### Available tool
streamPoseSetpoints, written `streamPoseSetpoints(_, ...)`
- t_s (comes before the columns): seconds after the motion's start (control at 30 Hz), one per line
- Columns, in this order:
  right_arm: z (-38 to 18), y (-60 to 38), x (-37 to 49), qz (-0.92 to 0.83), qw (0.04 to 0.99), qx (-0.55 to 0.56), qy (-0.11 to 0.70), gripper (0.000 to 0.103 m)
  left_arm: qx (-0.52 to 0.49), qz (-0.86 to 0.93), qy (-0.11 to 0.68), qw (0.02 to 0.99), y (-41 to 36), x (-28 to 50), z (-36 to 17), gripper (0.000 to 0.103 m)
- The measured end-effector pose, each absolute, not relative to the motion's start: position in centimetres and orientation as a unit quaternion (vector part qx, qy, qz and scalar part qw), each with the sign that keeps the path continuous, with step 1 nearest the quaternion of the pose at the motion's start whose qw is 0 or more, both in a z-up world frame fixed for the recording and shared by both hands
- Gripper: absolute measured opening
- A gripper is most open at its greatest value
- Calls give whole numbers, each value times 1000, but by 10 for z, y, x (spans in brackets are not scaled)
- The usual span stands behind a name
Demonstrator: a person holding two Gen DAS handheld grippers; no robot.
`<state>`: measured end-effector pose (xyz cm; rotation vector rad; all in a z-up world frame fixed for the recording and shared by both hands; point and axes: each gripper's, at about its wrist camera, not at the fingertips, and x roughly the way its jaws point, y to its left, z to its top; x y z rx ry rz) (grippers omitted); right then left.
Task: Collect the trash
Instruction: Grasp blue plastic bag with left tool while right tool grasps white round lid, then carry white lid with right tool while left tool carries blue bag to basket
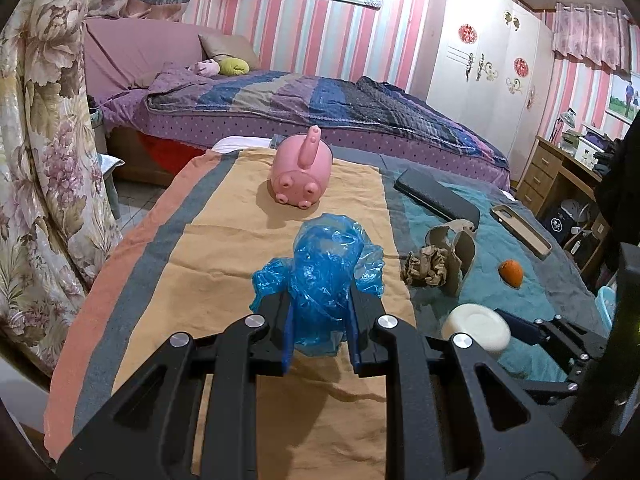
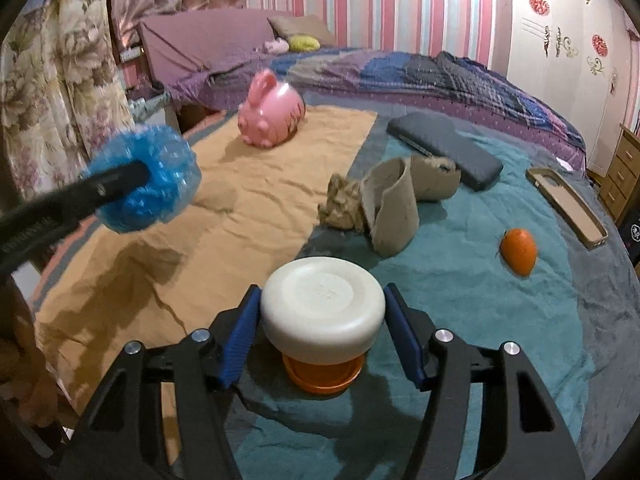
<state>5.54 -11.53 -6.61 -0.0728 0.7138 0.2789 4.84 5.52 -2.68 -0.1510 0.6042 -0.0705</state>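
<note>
Meanwhile, a crumpled blue plastic bag point(image 1: 320, 276) is clamped between the jaws of the left gripper point(image 1: 320, 320), while a white-lidded orange jar point(image 2: 322, 316) is straddled, seemingly pinched, by the right gripper point(image 2: 322, 332).

We see a crumpled blue plastic bag point(image 1: 320, 276), translucent and wrinkled, pinched between the fingers of the left tool point(image 1: 320, 336) and held above the orange cloth point(image 1: 224, 248) on the bench. A wad of crumpled brown paper point(image 1: 425, 267) lies on the teal cloth point(image 2: 460, 280), touching a torn, curled strip of grey-brown cardboard point(image 2: 394, 210) that stands on its edge. An orange peel point(image 2: 519, 251) lies apart from them on that teal cloth.
</note>
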Motion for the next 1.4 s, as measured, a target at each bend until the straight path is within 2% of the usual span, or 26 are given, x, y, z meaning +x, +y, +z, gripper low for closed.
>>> streamPoseSetpoints(0.53, -25, -185, 40, 98, 952, -3, 289, 61, -56, -73, 268, 959, 4, 38, -3, 19)
streamPoseSetpoints(1.4, 8, -372, -9, -25, 970, 26, 239, 61, -37, -174, 244, 953, -122, 26, 20, 19)
